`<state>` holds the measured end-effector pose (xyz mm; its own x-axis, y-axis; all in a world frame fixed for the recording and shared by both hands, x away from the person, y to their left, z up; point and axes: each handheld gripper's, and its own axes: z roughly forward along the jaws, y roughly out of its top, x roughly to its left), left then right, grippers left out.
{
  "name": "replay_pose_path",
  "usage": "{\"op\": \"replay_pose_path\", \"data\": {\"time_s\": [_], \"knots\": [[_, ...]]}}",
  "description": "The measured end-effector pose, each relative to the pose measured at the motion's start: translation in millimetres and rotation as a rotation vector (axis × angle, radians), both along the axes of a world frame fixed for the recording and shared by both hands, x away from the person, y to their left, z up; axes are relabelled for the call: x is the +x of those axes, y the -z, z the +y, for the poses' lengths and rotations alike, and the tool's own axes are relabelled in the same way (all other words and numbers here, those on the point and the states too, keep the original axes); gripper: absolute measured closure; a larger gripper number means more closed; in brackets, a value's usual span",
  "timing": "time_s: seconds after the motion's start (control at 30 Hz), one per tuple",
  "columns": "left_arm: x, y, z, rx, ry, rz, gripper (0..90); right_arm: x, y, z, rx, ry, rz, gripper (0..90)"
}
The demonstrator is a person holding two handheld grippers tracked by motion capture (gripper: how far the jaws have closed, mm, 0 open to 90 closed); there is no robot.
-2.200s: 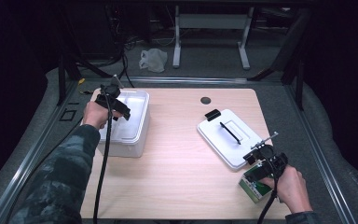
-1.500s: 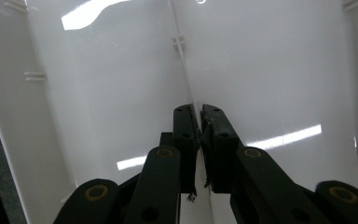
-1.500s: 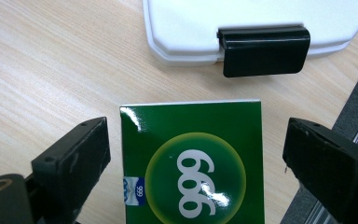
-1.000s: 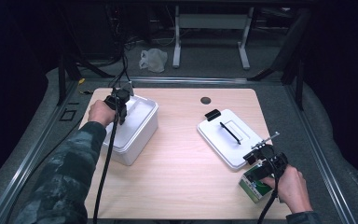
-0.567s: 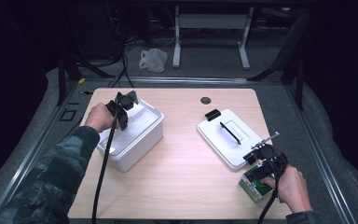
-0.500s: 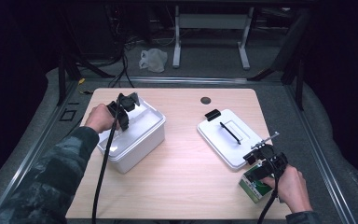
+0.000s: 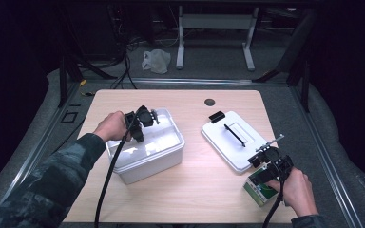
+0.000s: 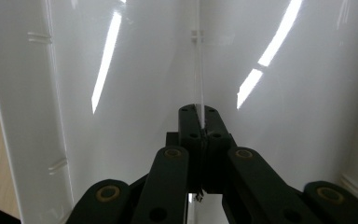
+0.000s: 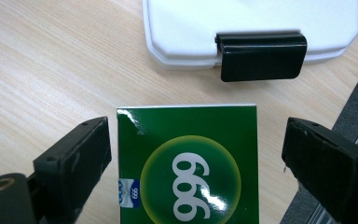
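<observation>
A white open bin (image 7: 158, 153) stands askew on the left half of the wooden table (image 7: 204, 190). My left gripper (image 7: 145, 119) is shut on its far rim; in the left gripper view the black jaws (image 8: 199, 114) pinch the bin's thin white wall (image 8: 121, 93). The white lid (image 7: 235, 138) with a black handle lies flat at the right. Near the table's front right corner lies a green box (image 7: 261, 187) marked 999 (image 9: 186, 163). My right gripper (image 7: 267, 164) hangs open over it, one jaw on each side with gaps (image 9: 198, 140).
The lid's black latch (image 9: 261, 56) points toward the green box. A dark round hole (image 7: 209, 102) sits near the table's far edge. Grey floor mats, cables and a white bag (image 7: 156, 61) lie beyond the table.
The bin has slid right toward the table's middle and turned, with my left gripper shut on its rim. The right hand and the green box have stayed put.
</observation>
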<state>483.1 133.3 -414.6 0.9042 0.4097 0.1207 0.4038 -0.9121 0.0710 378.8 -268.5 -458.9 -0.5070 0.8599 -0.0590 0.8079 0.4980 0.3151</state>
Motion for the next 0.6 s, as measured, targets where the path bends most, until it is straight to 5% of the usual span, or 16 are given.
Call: {"op": "replay_pose_path", "data": {"time_s": [0.27, 0.6], "knots": [[-27.8, 0.0, -32.5, 0.005, 0.165, -0.021, 89.4, -0.4, 0.1, 0.7, 0.002, -0.001, -0.002, 7.3], [-55.9, 1.5, -64.2, -0.009, 0.312, -0.046, 89.4, -0.2, 0.2, 0.0, 0.002, -0.003, 0.001, 7.3]]}}
